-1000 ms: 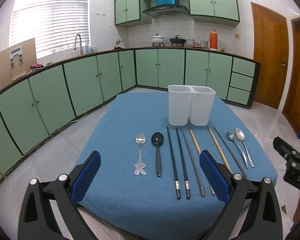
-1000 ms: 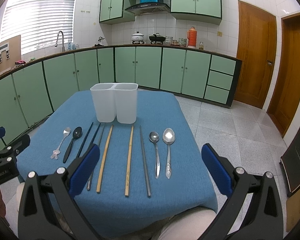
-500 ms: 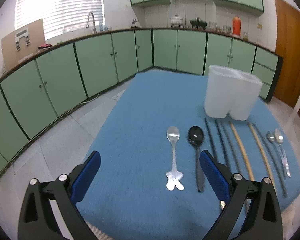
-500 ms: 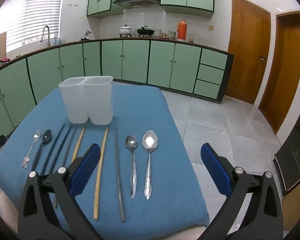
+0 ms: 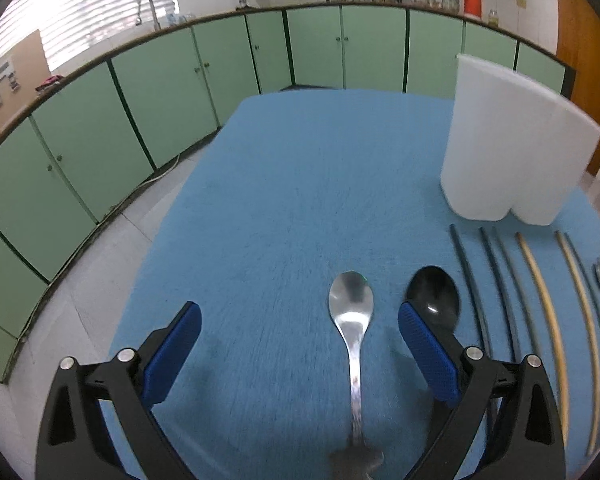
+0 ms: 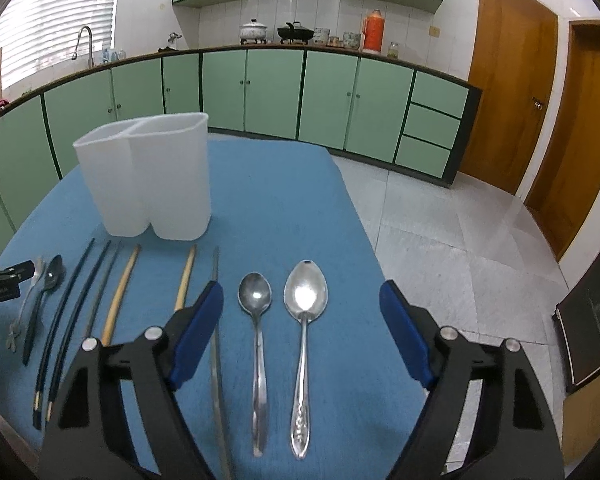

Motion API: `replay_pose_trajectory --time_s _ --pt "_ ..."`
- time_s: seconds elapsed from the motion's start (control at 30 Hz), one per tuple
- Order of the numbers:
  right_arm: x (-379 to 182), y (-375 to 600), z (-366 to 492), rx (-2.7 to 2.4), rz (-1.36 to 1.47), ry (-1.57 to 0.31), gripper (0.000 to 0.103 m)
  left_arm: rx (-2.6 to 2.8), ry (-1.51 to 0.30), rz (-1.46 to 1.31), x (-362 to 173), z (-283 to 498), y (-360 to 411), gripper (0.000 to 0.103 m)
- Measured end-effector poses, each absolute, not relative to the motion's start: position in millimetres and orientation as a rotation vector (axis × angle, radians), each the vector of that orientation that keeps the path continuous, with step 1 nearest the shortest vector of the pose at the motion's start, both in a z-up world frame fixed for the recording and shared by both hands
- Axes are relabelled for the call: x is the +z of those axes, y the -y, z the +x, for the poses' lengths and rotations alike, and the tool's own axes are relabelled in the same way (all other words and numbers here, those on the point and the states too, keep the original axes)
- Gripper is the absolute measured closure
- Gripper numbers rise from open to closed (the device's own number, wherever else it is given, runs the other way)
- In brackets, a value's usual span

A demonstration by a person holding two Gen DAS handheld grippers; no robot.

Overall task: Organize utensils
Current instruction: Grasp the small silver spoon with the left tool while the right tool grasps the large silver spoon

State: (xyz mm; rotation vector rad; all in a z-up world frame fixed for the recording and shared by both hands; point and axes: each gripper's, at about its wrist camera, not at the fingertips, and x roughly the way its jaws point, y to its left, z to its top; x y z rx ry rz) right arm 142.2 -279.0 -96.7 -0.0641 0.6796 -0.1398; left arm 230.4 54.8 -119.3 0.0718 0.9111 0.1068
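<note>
A white two-compartment holder [image 5: 512, 152] [image 6: 148, 176] stands on the blue table cloth [image 5: 300, 184]. Utensils lie in a row in front of it. My left gripper [image 5: 298, 332] is open, low over a small silver spoon [image 5: 352, 320] that lies between its fingers; a black spoon [image 5: 434, 290] lies by the right finger. My right gripper [image 6: 302, 322] is open above two silver spoons, a small one [image 6: 256, 320] and a large one [image 6: 305, 316]. Black, grey and wooden chopsticks [image 6: 120, 292] lie left of them.
The table's right edge [image 6: 364, 240] drops to a tiled floor. Green kitchen cabinets [image 6: 260, 92] run behind and to the left. The left gripper shows at the left edge of the right wrist view [image 6: 0, 280].
Both grippers have moved forward and down toward the table. The left one now straddles the small silver spoon; the right one now frames the two silver spoons.
</note>
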Motion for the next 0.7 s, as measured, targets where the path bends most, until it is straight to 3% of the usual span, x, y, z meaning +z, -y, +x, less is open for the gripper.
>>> replay_pose_trajectory --time_s 0.33,0.7 --pt "-111.7 290.2 163.4 -0.154 -0.048 -0.706 0.025 0.072 -0.941 0.054 -134.8 253.5 -61.5 0.008" --pt "-119.1 297.3 175.2 -0.166 -0.067 -0.72 0.025 -0.013 -0.935 0.028 -129.2 253.2 -60.0 0.04"
